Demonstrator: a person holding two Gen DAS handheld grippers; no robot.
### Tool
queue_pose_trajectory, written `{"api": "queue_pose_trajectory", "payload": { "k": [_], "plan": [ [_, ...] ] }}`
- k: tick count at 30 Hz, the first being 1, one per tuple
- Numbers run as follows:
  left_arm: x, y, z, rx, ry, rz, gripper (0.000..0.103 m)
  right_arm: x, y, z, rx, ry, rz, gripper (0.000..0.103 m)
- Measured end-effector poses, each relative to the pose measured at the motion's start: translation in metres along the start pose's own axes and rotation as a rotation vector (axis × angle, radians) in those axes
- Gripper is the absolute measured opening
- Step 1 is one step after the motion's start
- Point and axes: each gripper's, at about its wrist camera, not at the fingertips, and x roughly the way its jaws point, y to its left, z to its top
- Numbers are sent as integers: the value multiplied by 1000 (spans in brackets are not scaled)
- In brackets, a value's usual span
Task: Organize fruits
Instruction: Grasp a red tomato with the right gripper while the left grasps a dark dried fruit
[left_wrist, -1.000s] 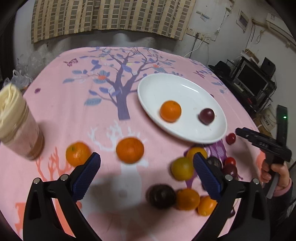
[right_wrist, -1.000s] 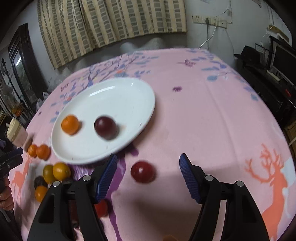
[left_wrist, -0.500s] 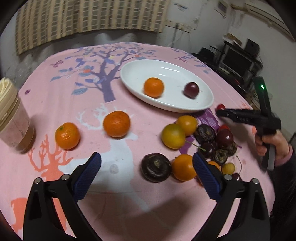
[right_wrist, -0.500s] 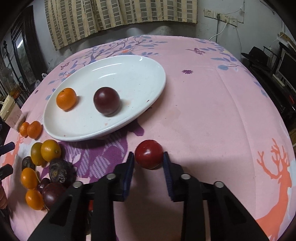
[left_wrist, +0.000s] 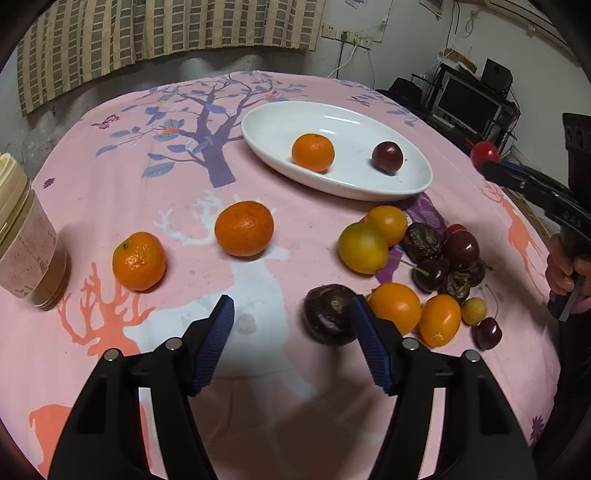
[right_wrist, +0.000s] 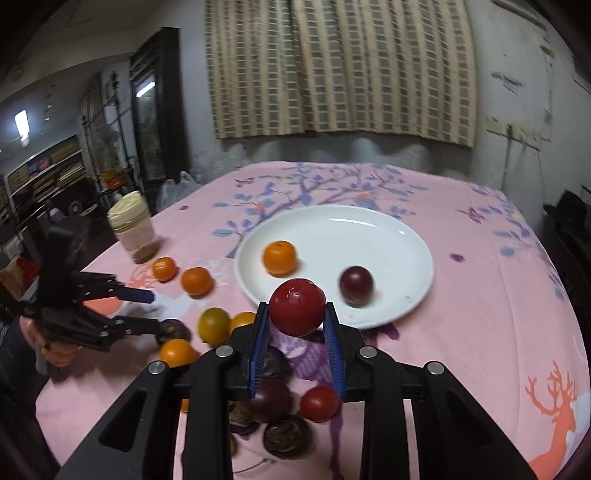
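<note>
Our right tongs (right_wrist: 297, 325) pinch a round, shiny red fruit (right_wrist: 297, 307) between their blue pads and hold it up above the pink table (right_wrist: 480, 314), near the rim of the white plate (right_wrist: 388, 236). An orange (right_wrist: 279, 257) and a dark plum (right_wrist: 356, 281) sit on that plate. Our left tongs (left_wrist: 291, 343) are wide open and hold nothing, low beside a dark purple fruit (left_wrist: 328, 314).
</note>
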Motion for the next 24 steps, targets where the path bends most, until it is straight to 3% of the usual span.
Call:
{"api": "queue_pose_trajectory", "payload": {
  "k": [8, 10, 13, 19, 21, 24],
  "plan": [
    [7, -8, -10, 122, 29, -41, 65, -9, 15, 4, -31, -21, 61, 30],
    [12, -15, -13, 180, 54, -49, 56, -10, 17, 4, -32, -21, 66, 30],
    [17, -25, -16, 258, 52, -30, 55, -10, 20, 5, -52, -29, 71, 30],
    [24, -22, -9, 227, 45, -52, 55, -9, 22, 4, -76, -33, 67, 30],
    [24, -25, -8, 235, 39, -56, 43, -4, 18, 3, -52, -14, 54, 31],
    [23, -26, -7, 228, 39, -61, 42, 3, 9, 3, -9, 7, 36, 31]
  ]
}}
